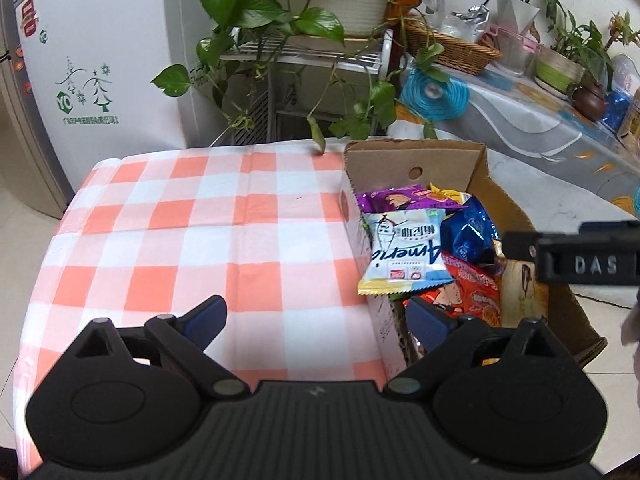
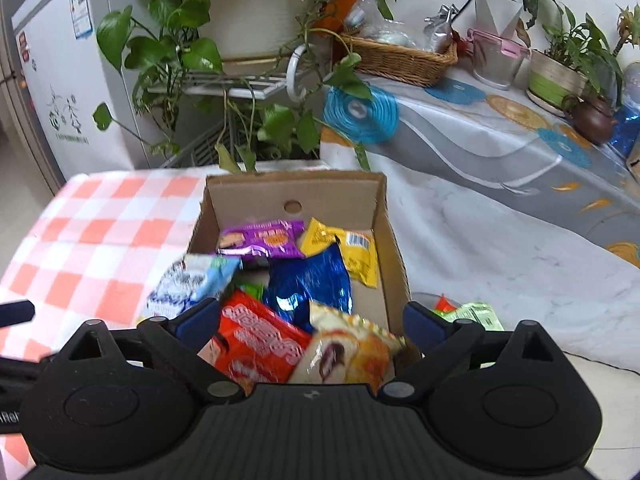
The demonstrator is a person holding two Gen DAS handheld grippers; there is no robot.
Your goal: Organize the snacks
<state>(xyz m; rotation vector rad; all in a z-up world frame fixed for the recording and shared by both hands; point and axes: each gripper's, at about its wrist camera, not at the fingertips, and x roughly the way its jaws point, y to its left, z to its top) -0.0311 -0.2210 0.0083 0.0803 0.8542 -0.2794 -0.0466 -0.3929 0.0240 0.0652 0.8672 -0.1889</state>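
Cardboard box [image 2: 384, 240] holds seven snack packets [image 2: 308, 284]; both grippers' jaws stand apart, empty.

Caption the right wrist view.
Open right gripper above a cardboard box filled with snack packets.

light: bright, even | shadows: soft | blur: right view slightly smeared | edges: fisheye-bent, dark corners
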